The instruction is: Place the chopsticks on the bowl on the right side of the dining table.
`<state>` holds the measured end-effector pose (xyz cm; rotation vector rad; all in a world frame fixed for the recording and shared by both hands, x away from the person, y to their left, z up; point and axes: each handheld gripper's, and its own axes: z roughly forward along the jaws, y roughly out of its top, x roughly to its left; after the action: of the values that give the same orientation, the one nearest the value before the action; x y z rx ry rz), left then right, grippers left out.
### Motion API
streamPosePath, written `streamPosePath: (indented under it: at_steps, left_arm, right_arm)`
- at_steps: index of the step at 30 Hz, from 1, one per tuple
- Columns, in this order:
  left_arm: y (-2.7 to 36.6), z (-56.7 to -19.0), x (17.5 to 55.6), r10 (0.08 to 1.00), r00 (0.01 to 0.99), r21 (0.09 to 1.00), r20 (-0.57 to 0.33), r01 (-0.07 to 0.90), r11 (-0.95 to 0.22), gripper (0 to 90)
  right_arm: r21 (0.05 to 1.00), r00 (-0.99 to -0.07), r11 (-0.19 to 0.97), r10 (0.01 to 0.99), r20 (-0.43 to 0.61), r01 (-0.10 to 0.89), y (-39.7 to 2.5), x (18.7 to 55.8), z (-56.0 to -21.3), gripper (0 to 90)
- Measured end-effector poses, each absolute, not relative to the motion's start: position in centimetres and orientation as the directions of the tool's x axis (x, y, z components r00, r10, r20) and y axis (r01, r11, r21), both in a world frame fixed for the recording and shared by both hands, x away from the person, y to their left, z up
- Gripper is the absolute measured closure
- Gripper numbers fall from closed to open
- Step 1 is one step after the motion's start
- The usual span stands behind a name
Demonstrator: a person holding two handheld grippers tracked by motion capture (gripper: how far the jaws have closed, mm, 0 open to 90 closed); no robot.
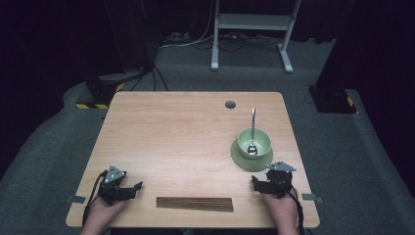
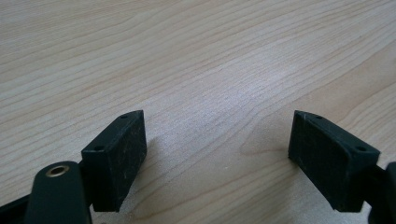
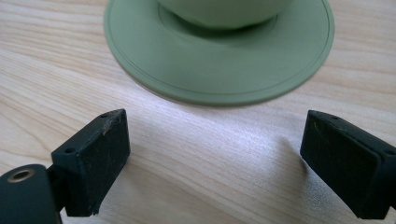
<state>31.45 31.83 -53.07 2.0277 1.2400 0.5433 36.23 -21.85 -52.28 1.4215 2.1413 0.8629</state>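
In the high view the left gripper (image 1: 128,188) sits at the lower left of the frame and the right gripper (image 1: 263,183) at the lower right, each resting low over the wooden table (image 1: 171,132), with the person's hands cut off by the bottom edge. Both grippers have their jaws spread wide with nothing between them; the left gripper view shows bare wood grain in the gap, and the right gripper view shows bare wood with the green saucer (image 3: 219,60) just beyond the jaw tips. That saucer is cut off at the top of the right gripper view, and of the green bowl (image 1: 254,142) standing on it only the underside shows there. In the high view bowl and saucer lie right of centre, just above the right gripper, and a metal spoon (image 1: 252,129) leans in the bowl with its handle pointing to the top of the frame; its scoop is hard to make out. A dark brown slatted mat (image 1: 194,203) lies along the bottom edge between the grippers. No writing or label can be read anywhere.
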Motion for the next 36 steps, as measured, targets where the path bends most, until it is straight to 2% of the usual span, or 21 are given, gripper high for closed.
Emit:
streamPosePath:
  at_steps: [22, 36]
  left_arm:
    - [31.8, -53.1, 31.5, 0.888, 0.459, 0.737, -0.005, 0.602, -0.307, 18.8]
    - [31.8, -53.1, 31.5, 0.887, 0.462, 0.73, -0.005, 0.607, -0.312, 14.2]
  right_arm:
    - [0.731, -0.481, 0.341, 0.876, -0.019, 0.591, -18.9, 35.3, -51.1, 8.3]
    - [0.738, -0.581, 0.396, 0.814, -0.007, 0.546, -15.6, 34.5, -51.0, 9.5]
